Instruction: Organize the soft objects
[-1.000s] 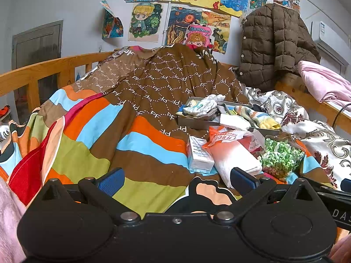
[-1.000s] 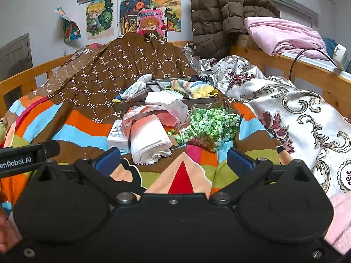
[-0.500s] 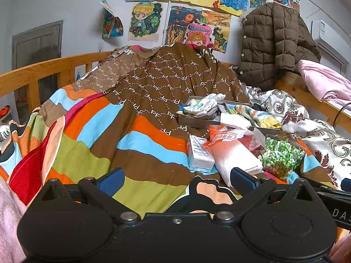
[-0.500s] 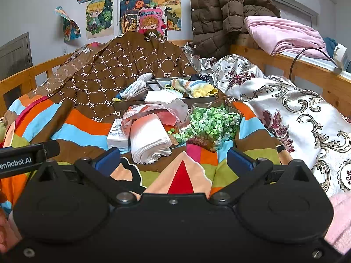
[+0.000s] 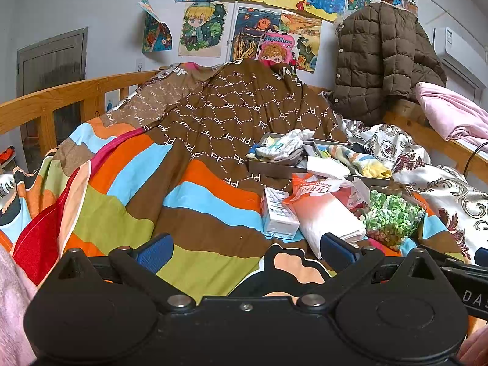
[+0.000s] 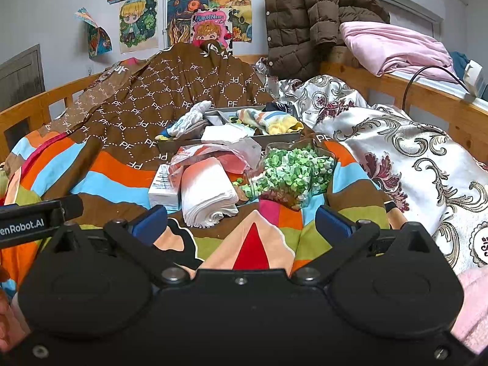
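Note:
A grey tray (image 6: 227, 144) on the bed holds white-grey socks (image 6: 189, 119) on its left and striped socks (image 6: 268, 121) on its right, with a white cloth (image 6: 224, 132) on its front rim. In front lie a folded white towel stack (image 6: 207, 193) in a torn orange-white bag, a small white box (image 6: 163, 186) and a clear bag of green-white bits (image 6: 289, 174). The same tray (image 5: 274, 167), towel stack (image 5: 329, 218) and box (image 5: 277, 213) appear in the left wrist view. My left gripper (image 5: 245, 248) and right gripper (image 6: 241, 224) hover open and empty, short of the pile.
A striped and brown quilt (image 5: 189, 183) covers the bed. A silver patterned blanket (image 6: 396, 140) lies at right. Wooden rails (image 5: 61, 97) edge the bed. A brown jacket (image 6: 308, 18) and pink bedding (image 6: 393, 45) hang at the back.

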`<state>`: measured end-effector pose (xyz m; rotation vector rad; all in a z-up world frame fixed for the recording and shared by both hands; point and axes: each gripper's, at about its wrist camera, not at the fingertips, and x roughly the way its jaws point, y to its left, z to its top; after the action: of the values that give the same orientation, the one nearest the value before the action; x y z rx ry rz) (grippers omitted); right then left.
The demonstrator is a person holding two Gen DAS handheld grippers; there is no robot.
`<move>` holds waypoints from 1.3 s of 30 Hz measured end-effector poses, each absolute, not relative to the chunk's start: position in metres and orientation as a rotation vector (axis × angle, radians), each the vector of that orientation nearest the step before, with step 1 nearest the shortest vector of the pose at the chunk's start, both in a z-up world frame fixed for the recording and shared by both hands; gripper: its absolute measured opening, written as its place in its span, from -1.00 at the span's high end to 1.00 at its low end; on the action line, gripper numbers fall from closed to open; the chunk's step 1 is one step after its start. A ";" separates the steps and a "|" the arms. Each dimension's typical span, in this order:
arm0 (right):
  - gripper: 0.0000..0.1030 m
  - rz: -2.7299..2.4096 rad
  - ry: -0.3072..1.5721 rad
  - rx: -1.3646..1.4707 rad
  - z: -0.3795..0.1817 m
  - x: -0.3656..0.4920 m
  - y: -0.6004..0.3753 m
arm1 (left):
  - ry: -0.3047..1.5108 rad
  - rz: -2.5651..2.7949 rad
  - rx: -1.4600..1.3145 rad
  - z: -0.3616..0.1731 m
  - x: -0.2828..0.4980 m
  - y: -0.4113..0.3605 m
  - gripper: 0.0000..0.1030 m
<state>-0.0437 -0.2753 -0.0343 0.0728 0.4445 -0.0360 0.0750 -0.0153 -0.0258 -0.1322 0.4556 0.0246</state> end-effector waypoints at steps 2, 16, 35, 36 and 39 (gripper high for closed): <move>-0.99 -0.036 0.445 0.073 -0.034 -0.044 -0.275 | 0.456 0.025 -0.132 -0.026 0.075 -0.015 -0.98; -0.99 -0.037 0.445 0.073 -0.033 -0.044 -0.275 | 0.457 0.027 -0.131 -0.026 0.075 -0.015 -0.98; -0.99 -0.040 0.455 0.076 -0.039 -0.048 -0.277 | 0.465 0.055 -0.107 -0.024 0.070 -0.010 -0.98; -0.99 -0.041 0.454 0.076 -0.039 -0.048 -0.277 | 0.466 0.054 -0.105 -0.024 0.071 -0.012 -0.98; -0.99 -0.043 0.457 0.078 -0.039 -0.050 -0.277 | 0.469 0.054 -0.100 -0.023 0.071 -0.012 -0.98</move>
<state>-0.0501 -0.2772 -0.0394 0.0783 0.4571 -0.0425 0.0714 -0.0125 -0.0231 -0.1002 0.4687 0.0541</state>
